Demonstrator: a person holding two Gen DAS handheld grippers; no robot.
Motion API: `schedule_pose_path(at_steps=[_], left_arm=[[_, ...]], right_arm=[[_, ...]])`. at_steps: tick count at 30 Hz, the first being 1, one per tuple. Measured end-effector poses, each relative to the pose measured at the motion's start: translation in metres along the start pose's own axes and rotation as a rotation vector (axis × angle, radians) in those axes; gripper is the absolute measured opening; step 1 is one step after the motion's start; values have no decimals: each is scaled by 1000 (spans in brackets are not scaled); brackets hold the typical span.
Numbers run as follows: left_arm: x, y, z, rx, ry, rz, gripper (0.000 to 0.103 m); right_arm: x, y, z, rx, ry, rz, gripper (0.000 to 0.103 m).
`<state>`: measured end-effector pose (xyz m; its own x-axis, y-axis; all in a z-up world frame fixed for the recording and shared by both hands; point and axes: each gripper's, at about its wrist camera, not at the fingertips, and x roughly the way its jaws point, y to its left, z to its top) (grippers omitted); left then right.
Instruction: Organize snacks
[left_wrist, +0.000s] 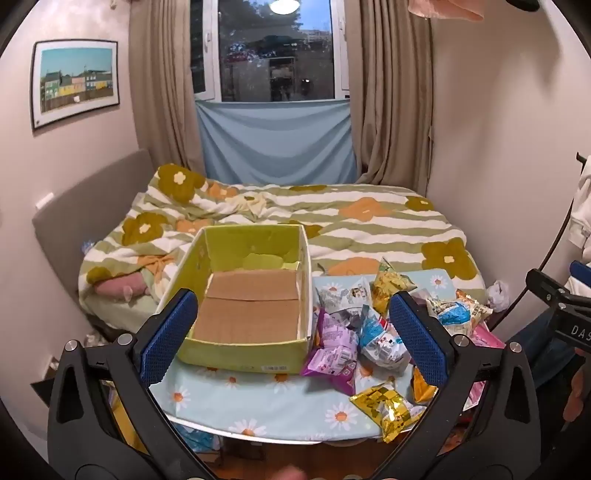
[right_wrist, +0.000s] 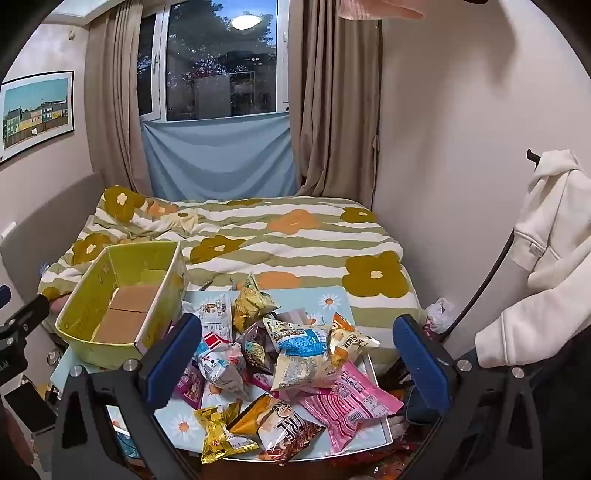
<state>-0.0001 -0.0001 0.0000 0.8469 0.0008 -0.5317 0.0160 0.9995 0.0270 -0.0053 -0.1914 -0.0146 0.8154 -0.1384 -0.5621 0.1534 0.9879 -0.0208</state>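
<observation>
An empty yellow-green cardboard box (left_wrist: 251, 295) stands on a small table with a daisy-print cloth (left_wrist: 258, 410); it also shows in the right wrist view (right_wrist: 122, 299). A pile of snack packets (left_wrist: 369, 332) lies to the right of the box, and the pile also shows in the right wrist view (right_wrist: 288, 362). Among them are a purple packet (left_wrist: 334, 350), a gold packet (left_wrist: 388, 410), a pink packet (right_wrist: 351, 402) and a blue-and-cream packet (right_wrist: 299, 354). My left gripper (left_wrist: 291, 339) is open and empty above the table's front. My right gripper (right_wrist: 295, 362) is open and empty above the pile.
A bed with a flowered striped duvet (left_wrist: 332, 221) lies right behind the table. A window with beige curtains (left_wrist: 388, 92) is at the back. A white hoodie (right_wrist: 546, 258) hangs at the right. The right gripper's body (left_wrist: 561, 306) shows at the right edge of the left view.
</observation>
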Motion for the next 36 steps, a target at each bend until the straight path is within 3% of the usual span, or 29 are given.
schedule_pose_path(at_steps=[5,6,17,36], left_arm=[[-1,8,0,-7,4,-1,103],[-4,0,4,33,-13,16,103],[-2,0,0,7,-2,7,103],[-1,2,0,-3,-1,54,103]], right_arm=[[-4,6,2,-1,2,2,103],[-1,2,3,12,12,1,103],[-2,10,7,1,15,1,103],[9,8,8,-17,14,65,103]])
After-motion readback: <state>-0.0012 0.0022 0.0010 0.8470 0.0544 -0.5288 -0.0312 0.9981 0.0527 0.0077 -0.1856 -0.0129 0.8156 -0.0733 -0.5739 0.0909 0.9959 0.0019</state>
